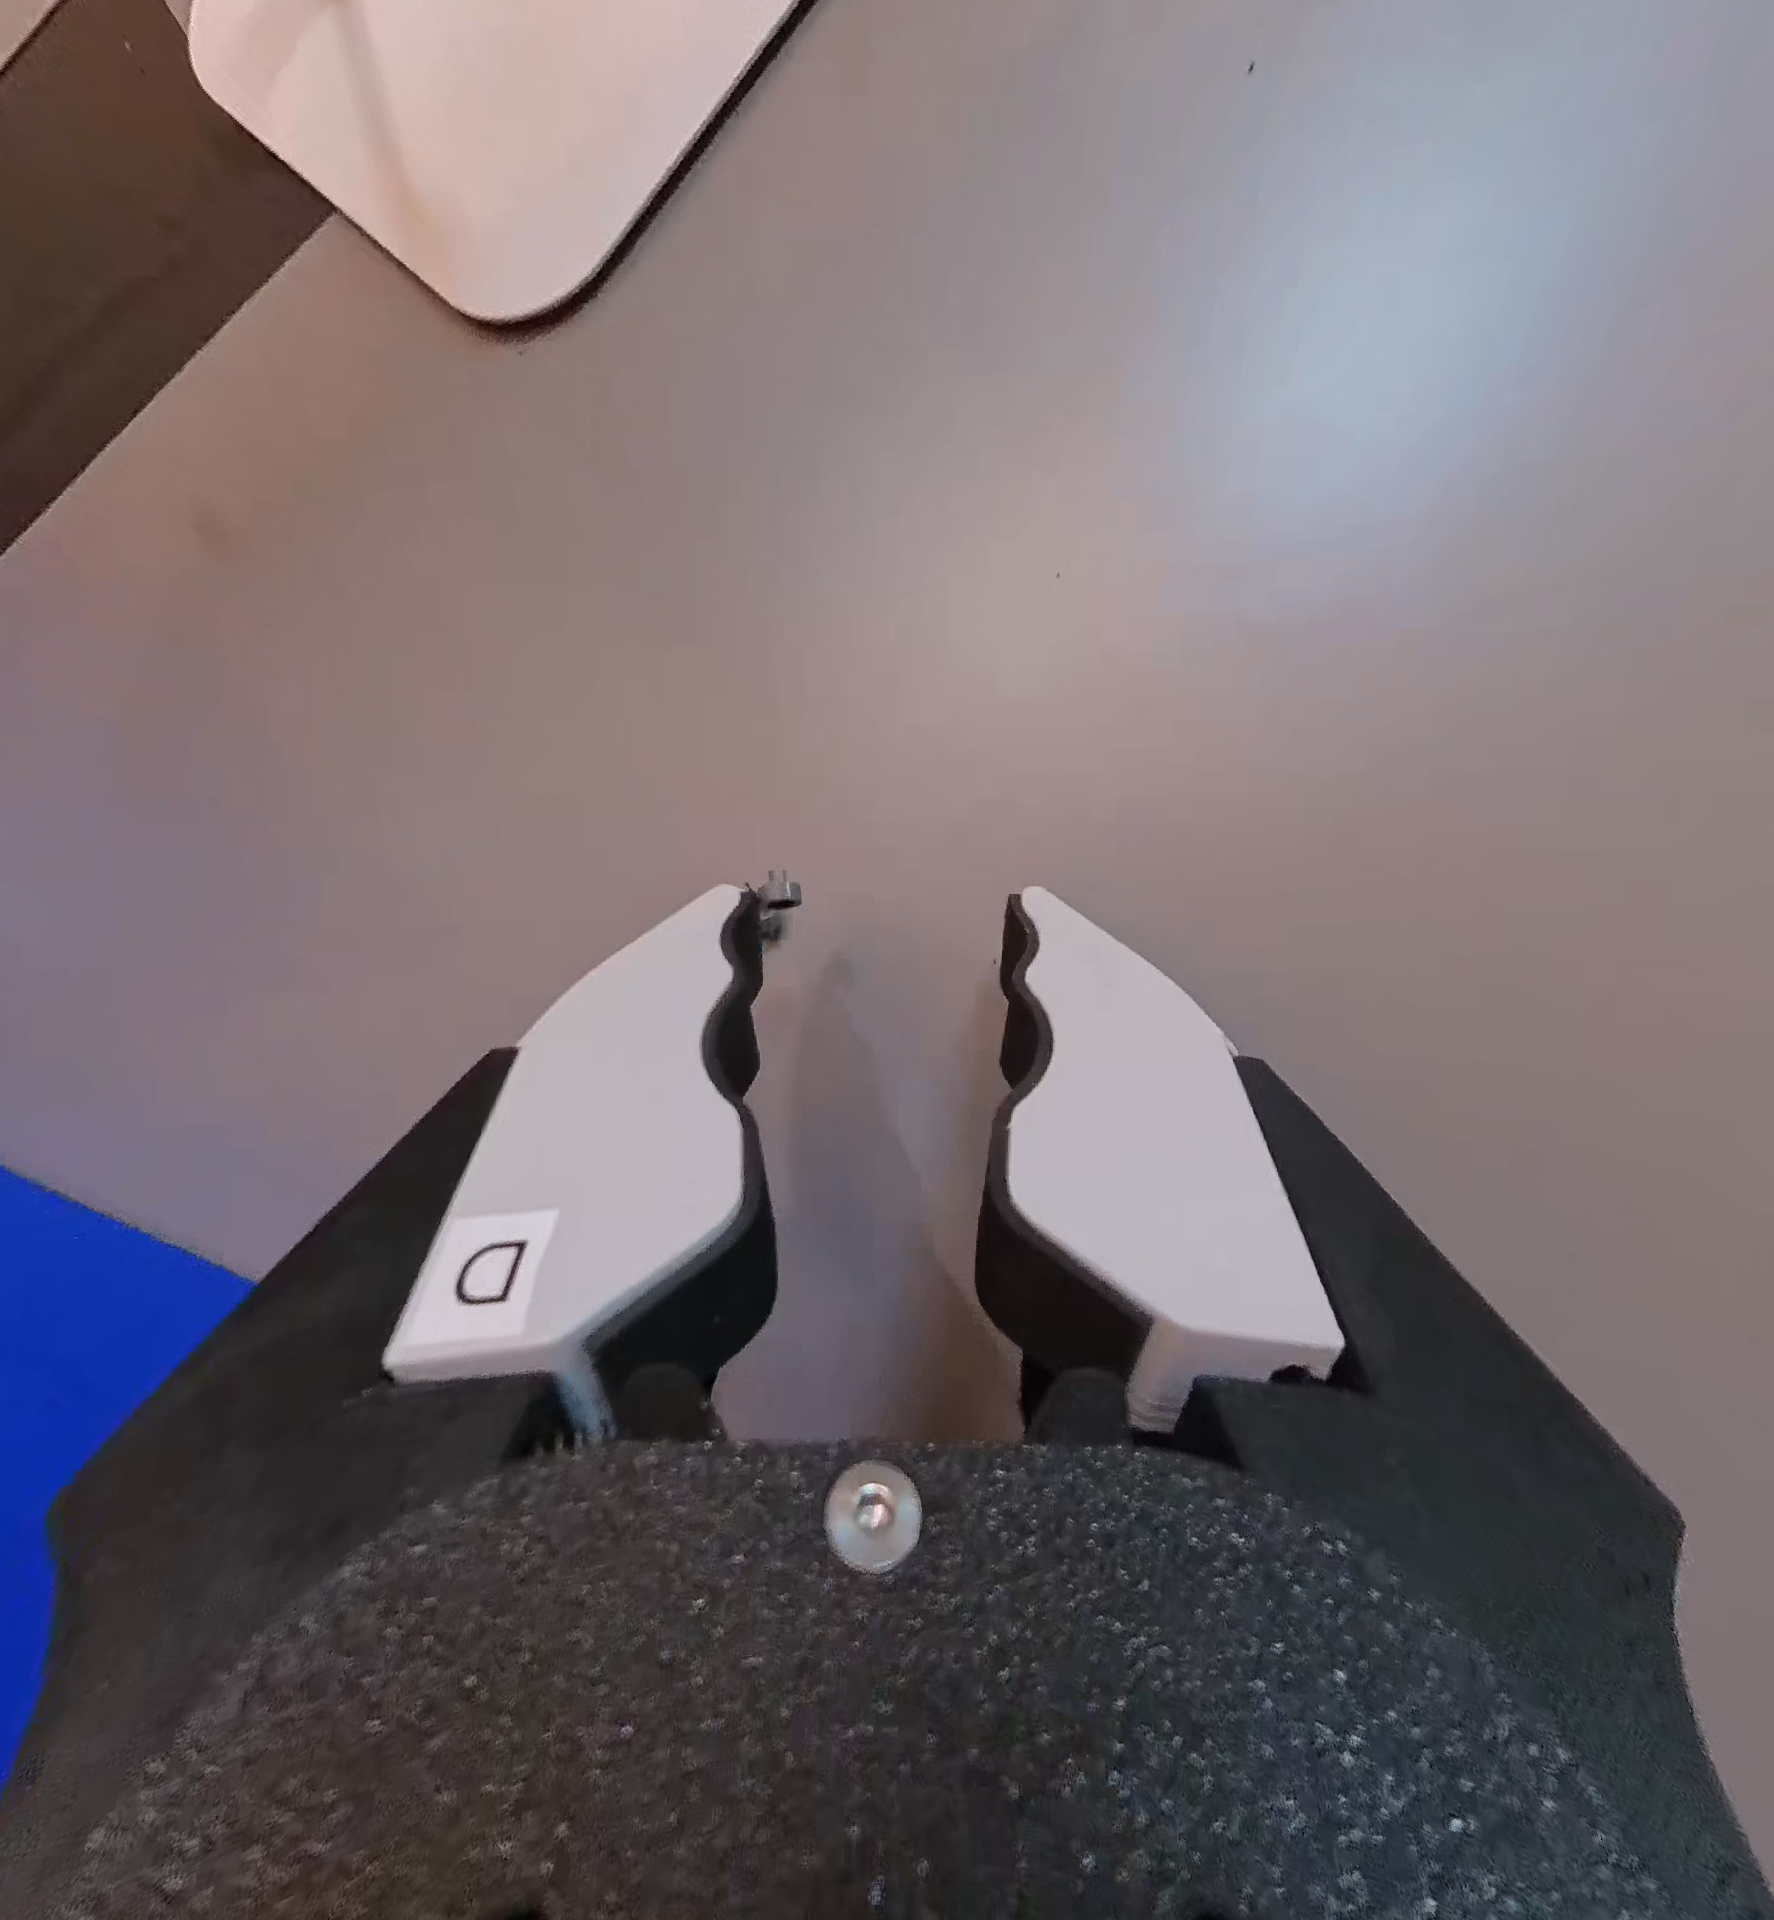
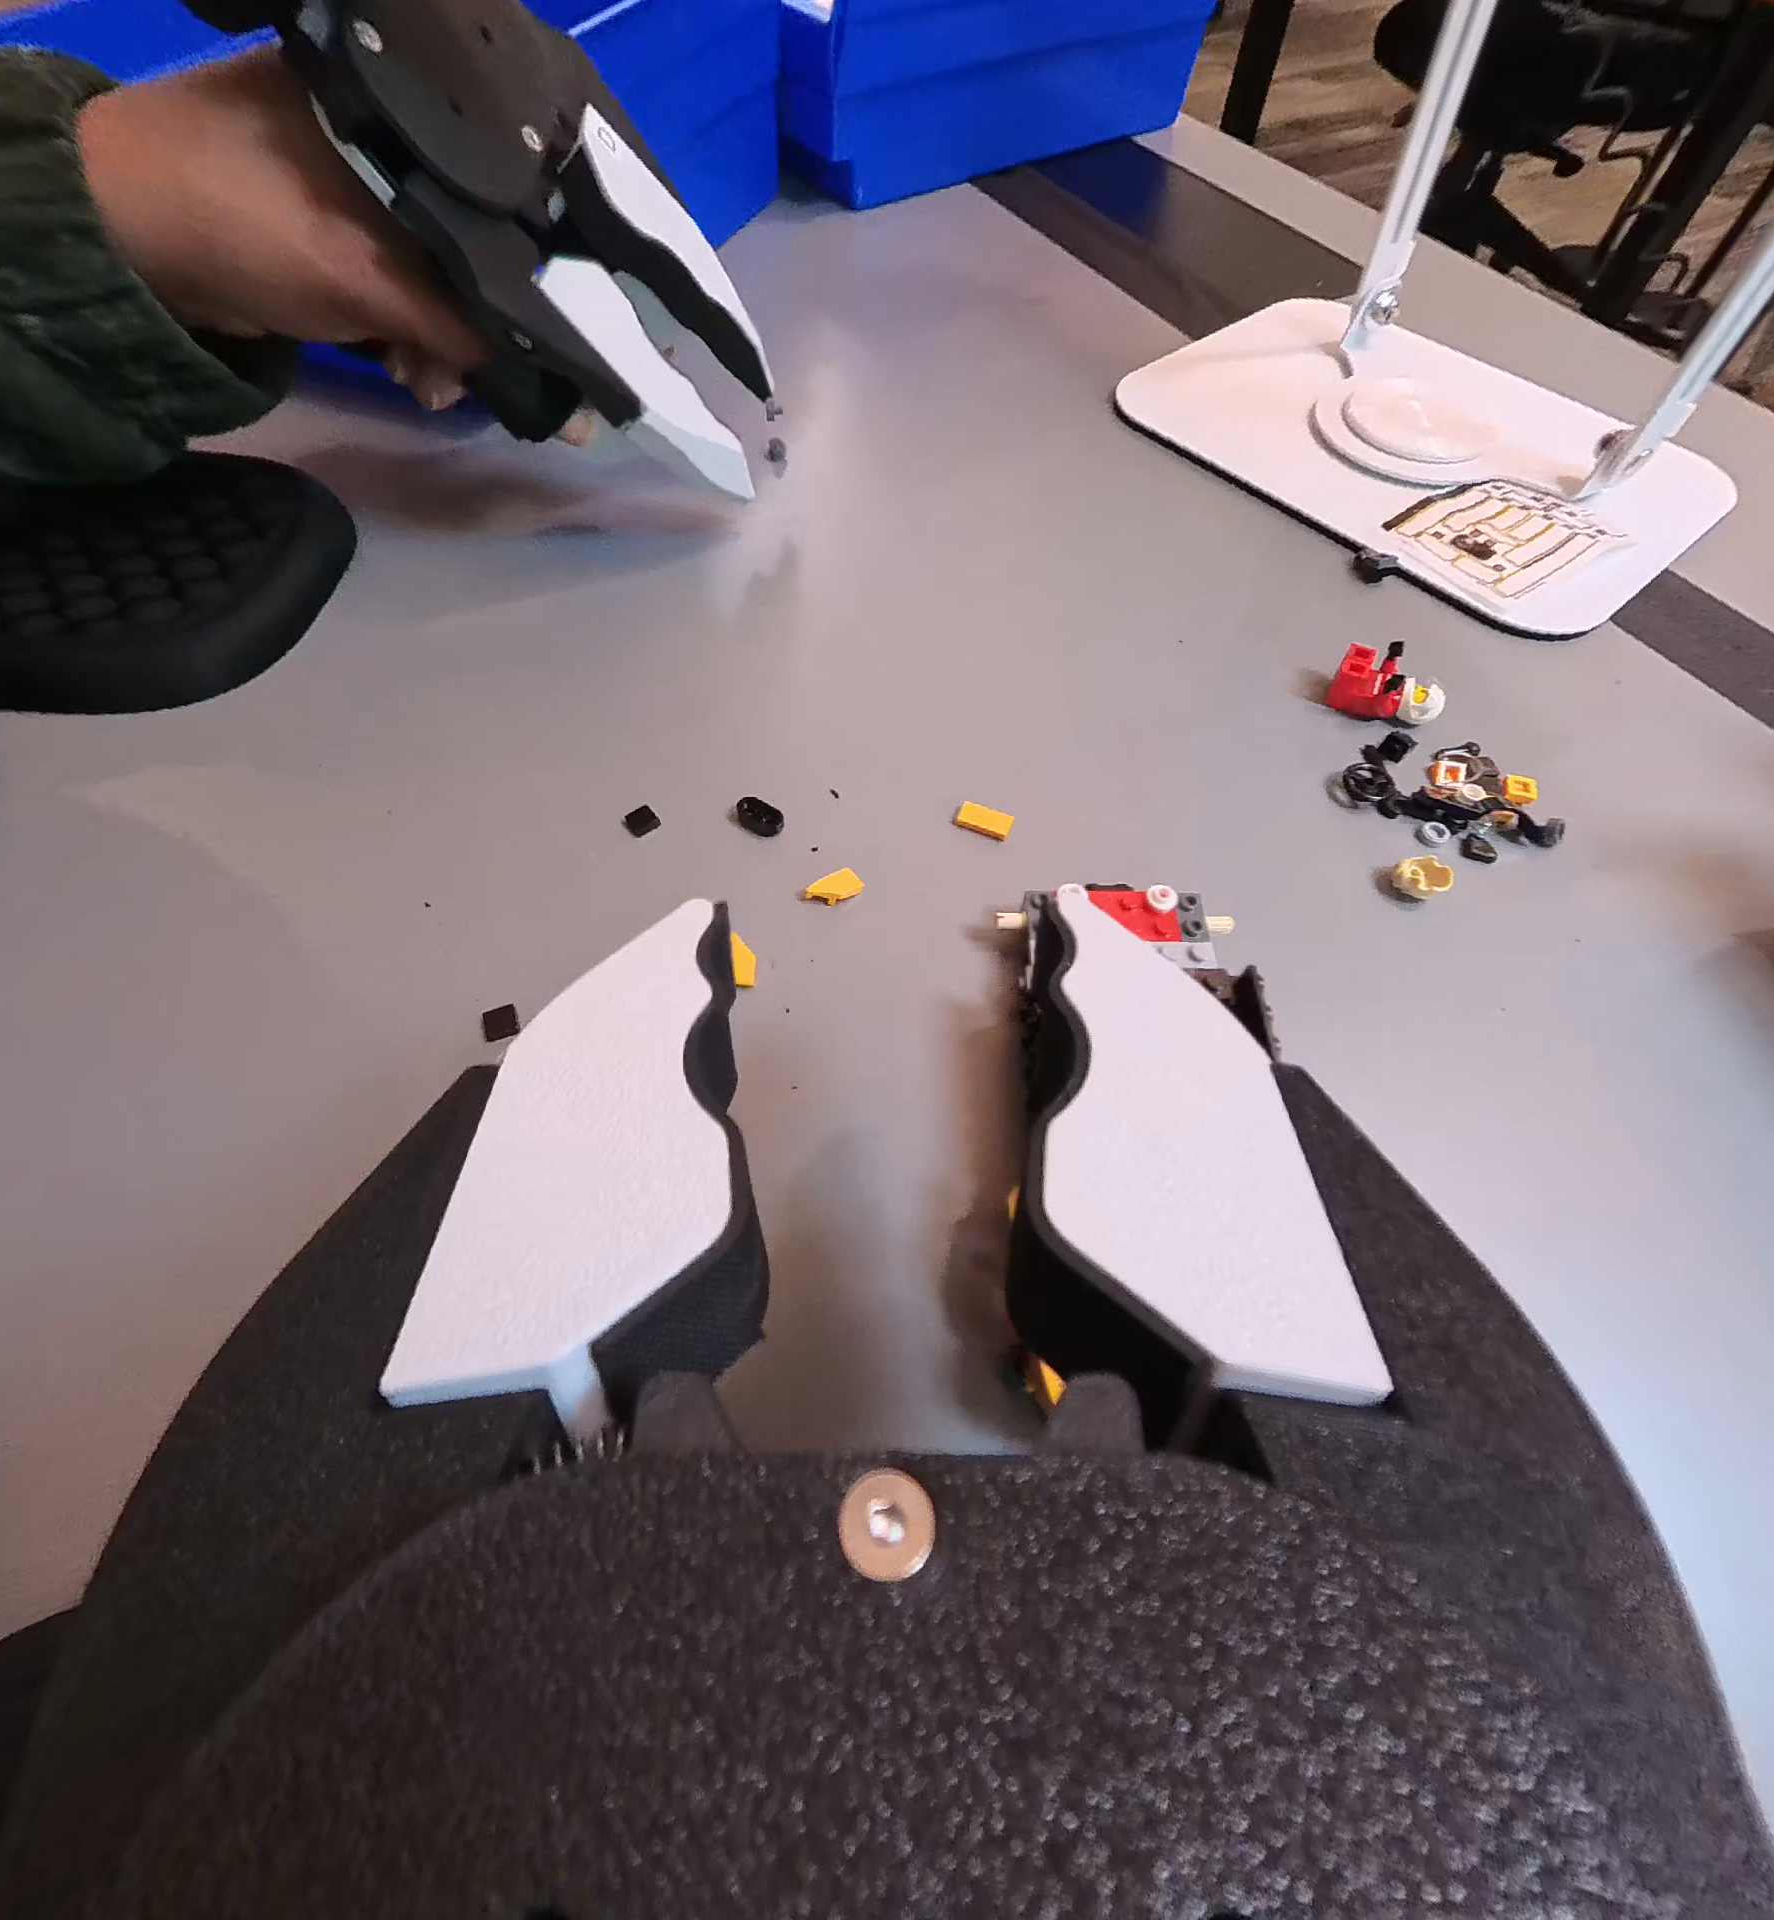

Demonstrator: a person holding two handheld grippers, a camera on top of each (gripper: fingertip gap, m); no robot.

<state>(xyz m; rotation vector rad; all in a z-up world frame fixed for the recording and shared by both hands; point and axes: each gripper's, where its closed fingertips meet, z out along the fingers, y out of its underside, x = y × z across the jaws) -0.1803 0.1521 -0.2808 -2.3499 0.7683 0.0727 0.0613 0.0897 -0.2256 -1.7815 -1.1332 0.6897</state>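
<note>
Your left gripper [image 1: 883,914] stands wide, a tiny grey piece [image 1: 781,899] at one fingertip, unclamped. Your right gripper [image 2: 883,925] gapes beside the half-stripped brick model [image 2: 1148,920]; loose yellow tiles [image 2: 984,820] lie scattered.

Two grippers: left gripper [image 2: 758,442], right gripper [image 2: 883,925]. Three loose yellow pieces [image 2: 984,820] on the surface [image 2: 966,623]; three loose black pieces [image 2: 759,816]. One brick assembly [image 2: 1143,914], one red figure [image 2: 1376,684], one beige piece [image 2: 1420,879], one lamp base [image 2: 1226,405], two blue bins [image 2: 966,94].
</note>
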